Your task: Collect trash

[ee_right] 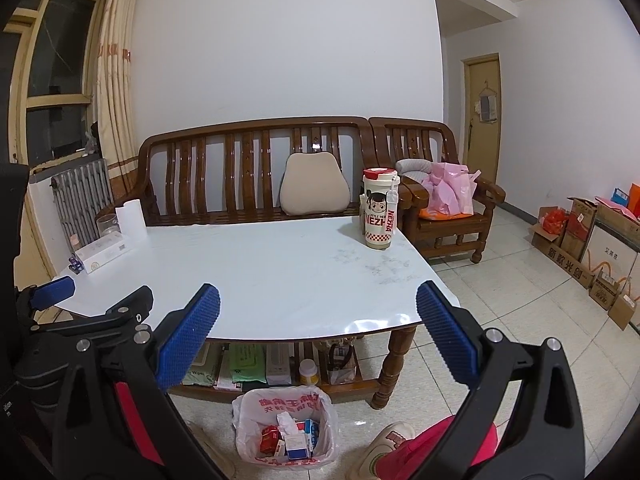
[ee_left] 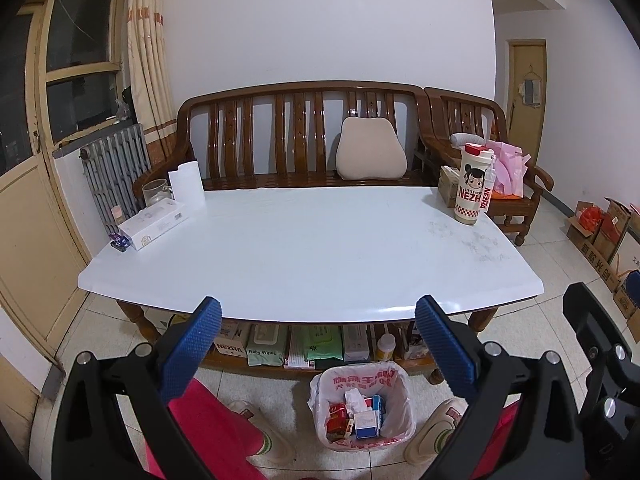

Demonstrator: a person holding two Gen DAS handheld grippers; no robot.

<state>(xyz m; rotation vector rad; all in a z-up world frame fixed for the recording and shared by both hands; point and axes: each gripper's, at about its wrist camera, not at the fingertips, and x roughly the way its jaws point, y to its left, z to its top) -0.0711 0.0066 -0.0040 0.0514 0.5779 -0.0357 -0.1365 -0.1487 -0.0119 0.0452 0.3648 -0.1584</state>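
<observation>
Both grippers hang over the near edge of the white table point(ee_left: 320, 248), the left gripper point(ee_left: 318, 344) with its blue fingers spread wide and empty, the right gripper point(ee_right: 318, 336) just the same. Down at six o'clock sits the bagged trash bin point(ee_left: 362, 410), boxes and crumpled tissue inside, between the person's slippered feet.

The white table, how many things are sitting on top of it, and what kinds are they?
On the table:
Paper roll: 1
Glass jar: 1
White box: 1
Small pink bottle: 1
Small purple things: 1 cluster, too small to count apart
Tall Nezha cup: 1
Beige box behind the cup: 1
Total: 7
</observation>
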